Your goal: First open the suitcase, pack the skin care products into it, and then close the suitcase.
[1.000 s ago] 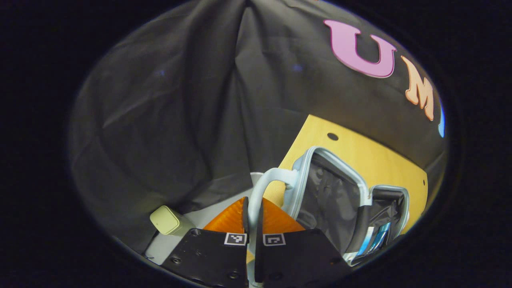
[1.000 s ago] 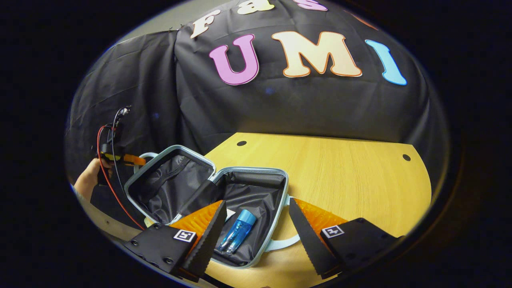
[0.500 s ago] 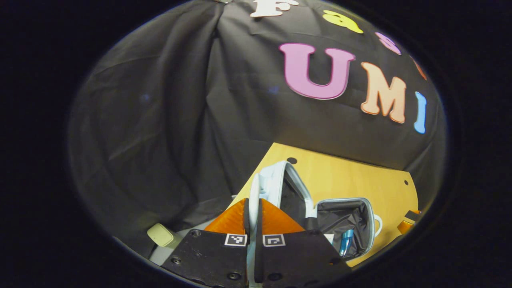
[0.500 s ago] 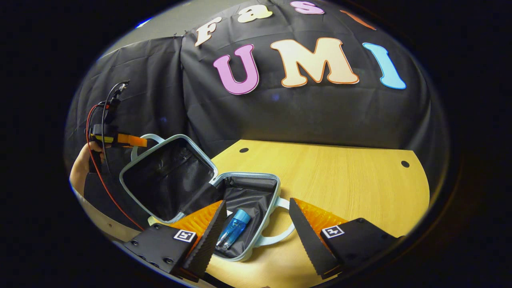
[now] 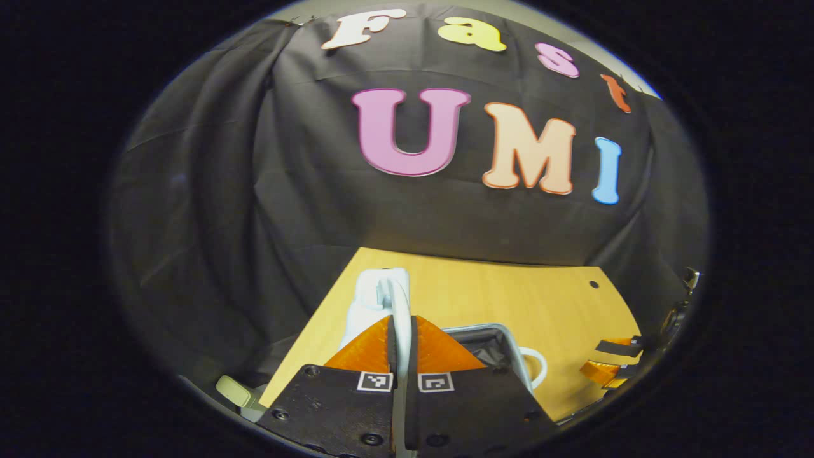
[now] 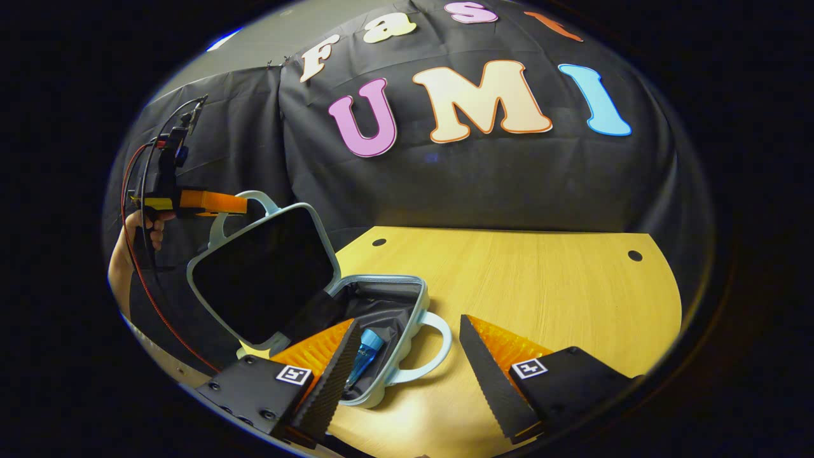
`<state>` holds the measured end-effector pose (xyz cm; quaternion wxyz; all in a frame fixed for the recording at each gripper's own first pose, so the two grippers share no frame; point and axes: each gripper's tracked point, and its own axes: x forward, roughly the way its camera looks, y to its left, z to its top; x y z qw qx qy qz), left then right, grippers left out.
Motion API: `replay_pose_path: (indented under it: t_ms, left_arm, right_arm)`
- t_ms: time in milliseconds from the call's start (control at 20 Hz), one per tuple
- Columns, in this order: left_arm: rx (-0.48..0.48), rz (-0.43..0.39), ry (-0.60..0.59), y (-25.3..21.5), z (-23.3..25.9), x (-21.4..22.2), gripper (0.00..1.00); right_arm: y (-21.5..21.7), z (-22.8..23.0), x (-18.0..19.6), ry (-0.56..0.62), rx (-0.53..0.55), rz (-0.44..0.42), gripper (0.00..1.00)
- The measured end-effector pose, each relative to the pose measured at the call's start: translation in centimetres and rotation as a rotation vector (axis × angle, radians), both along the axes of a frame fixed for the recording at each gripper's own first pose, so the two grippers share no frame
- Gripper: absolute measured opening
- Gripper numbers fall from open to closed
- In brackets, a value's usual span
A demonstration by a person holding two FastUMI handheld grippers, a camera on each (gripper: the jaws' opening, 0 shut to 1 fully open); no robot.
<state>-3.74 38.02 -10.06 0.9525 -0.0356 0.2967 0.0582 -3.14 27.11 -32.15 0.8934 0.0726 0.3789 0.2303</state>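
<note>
Fingers of the left gripper (image 5: pixel 400 331) are clenched on the pale lid handle (image 5: pixel 397 299), both pressing its thin loop, seen close at the bottom of the left gripper view. Judgement: the grip is on the handle because it gives leverage to swing the lid over w/o touching the shell. The right gripper (image 6: pixel 407 356) has its fingers spread wide and grasps nothing; it hovers just above the bench (image 6: pixel 540 286), near the front of the case, prob. kept clear so the lid can come down unobstructed.

Next out, the suitcase (image 6: pixel 381 394) sits on the near-left part of the bench, base half flat, its own pale handle (image 6: pixel 432 350) pointing toward the right gripper. A blue bottle (image 6: pixel 367 346) lies inside the base on the dark lining; whether other skin care items lie with it cannot be told, as one finger covers part of the interior.

Farther back, the lid (image 6: pixel 267 273) stands roughly upright, tilted over the base, hinged along the left side. Its inner face reads as plain dark lining, rim pale blue-grey. In the right gripper view the left gripper and the hand (image 6: pixel 137 222) holding it show at the lid's top edge, red cables trailing down.

Judgement: packing looks done, closing underway, lid approx. halfway. Risk: lining or bottle catching the rim.
</note>
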Motion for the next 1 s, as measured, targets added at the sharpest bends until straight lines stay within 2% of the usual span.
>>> replay_pose_path:
  t_ms: [50, 100, 200, 400, 500, 600, 1000]
  left_arm:
    - [-0.012, -0.025, -0.003, -1.5, -0.1, 0.5, 0.02]
    - [-0.028, -0.056, -0.004, -3.1, -0.3, 0.9, 0.0]
    - [-0.066, -0.107, -0.005, -6.0, -0.6, 1.3, 0.02]
    - [-0.138, -0.194, 0.018, -11.4, -2.6, 1.9, 0.0]
    - [-0.175, -0.219, 0.044, -13.7, -3.8, 1.8, 0.02]
    - [-0.205, -0.245, 0.072, -15.6, -5.1, 1.8, 0.0]
    - [-0.23, -0.329, 0.198, -21.8, -11.4, 0.5, 0.0]
  right_arm:
    - [-0.5, 0.1, 0.1, -0.002, -0.001, -0.008, 0.98]
    - [-1.2, 0.3, 0.2, -0.004, -0.002, -0.017, 0.98]
    - [-2.5, 0.3, 0.3, -0.005, -0.009, -0.036, 0.98]
    - [-5.0, 0.4, 0.1, -0.006, -0.032, -0.075, 0.98]
    - [-6.3, 0.5, 0.1, -0.008, -0.042, -0.094, 0.98]
    - [-7.6, 0.6, 0.1, -0.011, -0.051, -0.112, 0.98]
    - [-12.4, 0.8, -0.8, -0.007, -0.089, -0.172, 0.98]
